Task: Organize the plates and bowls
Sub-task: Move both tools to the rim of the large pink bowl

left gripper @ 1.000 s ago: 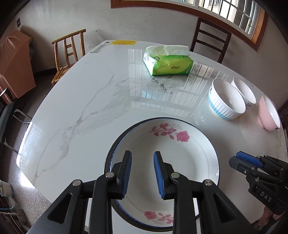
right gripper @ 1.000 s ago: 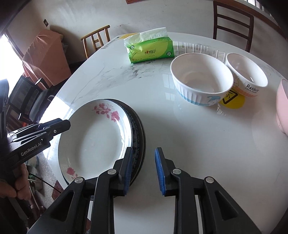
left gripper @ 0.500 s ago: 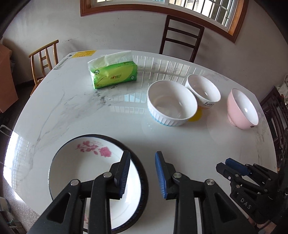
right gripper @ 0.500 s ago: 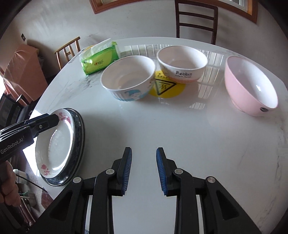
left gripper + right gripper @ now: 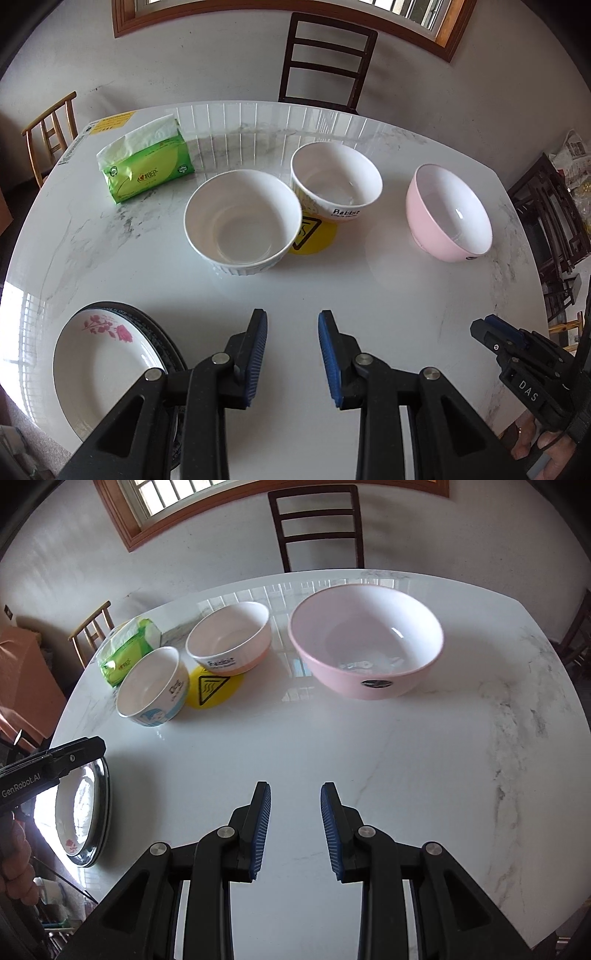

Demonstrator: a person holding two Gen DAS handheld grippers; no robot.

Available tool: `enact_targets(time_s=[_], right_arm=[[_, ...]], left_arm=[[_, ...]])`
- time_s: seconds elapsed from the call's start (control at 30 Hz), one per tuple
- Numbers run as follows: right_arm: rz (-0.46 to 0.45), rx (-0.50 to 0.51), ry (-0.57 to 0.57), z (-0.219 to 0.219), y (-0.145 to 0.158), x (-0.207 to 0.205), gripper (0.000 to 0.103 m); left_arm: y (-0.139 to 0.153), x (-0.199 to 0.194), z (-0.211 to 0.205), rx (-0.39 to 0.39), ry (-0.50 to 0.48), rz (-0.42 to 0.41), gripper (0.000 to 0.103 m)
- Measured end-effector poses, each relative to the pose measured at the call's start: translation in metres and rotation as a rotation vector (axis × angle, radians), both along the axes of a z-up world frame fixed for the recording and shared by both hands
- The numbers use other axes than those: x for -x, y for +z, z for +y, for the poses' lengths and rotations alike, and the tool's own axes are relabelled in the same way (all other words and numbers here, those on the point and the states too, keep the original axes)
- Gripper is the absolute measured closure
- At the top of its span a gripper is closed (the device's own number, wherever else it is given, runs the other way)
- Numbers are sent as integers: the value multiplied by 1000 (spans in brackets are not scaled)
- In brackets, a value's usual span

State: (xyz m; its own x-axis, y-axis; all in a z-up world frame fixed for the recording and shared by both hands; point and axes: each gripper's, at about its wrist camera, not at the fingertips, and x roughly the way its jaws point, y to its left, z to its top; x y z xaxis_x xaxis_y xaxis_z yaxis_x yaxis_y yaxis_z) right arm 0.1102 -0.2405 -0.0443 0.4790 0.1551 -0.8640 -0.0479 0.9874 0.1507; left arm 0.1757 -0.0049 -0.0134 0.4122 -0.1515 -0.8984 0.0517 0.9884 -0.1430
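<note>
A white rose-patterned plate (image 5: pixel 99 362) lies stacked on a dark-rimmed plate (image 5: pixel 168 345) at the table's near left; the stack also shows in the right wrist view (image 5: pixel 86 812). Three bowls stand further back: a white ribbed bowl (image 5: pixel 242 221), a white "Rabbit" bowl (image 5: pixel 336 181) and a pink bowl (image 5: pixel 448 212). In the right wrist view they are the ribbed bowl (image 5: pixel 151 686), the Rabbit bowl (image 5: pixel 229 642) and the pink bowl (image 5: pixel 365 642). My left gripper (image 5: pixel 291 354) is open and empty, right of the plates. My right gripper (image 5: pixel 295 827) is open and empty, facing the pink bowl.
A green tissue pack (image 5: pixel 146 166) lies at the far left of the marble table (image 5: pixel 369 288). A yellow warning sticker (image 5: pixel 314 232) sits between the two white bowls. A dark chair (image 5: pixel 325 62) and a wooden chair (image 5: pixel 50 129) stand beyond the table.
Both grippers have swung to the right, away from the plate stack. The bowls have come into the middle of both views. Both stay open and empty.
</note>
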Motion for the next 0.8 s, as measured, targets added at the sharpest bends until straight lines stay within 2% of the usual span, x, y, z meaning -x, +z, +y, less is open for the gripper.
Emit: enact_targets(time_s=[0.17, 0.27, 0.37, 0.4, 0.6, 0.8], right_arm=[[-30, 14, -69, -37, 16, -14, 76], [-49, 17, -103, -53, 24, -25, 76], [-49, -15, -136, -69, 28, -37, 76], [-46, -25, -144, -73, 28, -41, 75], [-11, -28, -185, -96, 23, -73, 73], [31, -5, -203, -112, 9, -111, 73]], left_arm=[[9, -21, -24, -6, -28, -18, 74], [14, -31, -37, 24, -38, -29, 74], [16, -44, -49, 54, -42, -26, 62], [17, -49, -54, 58, -45, -28, 58], [13, -79, -91, 57, -82, -15, 53], [-7, -112, -125, 63, -90, 45, 53]])
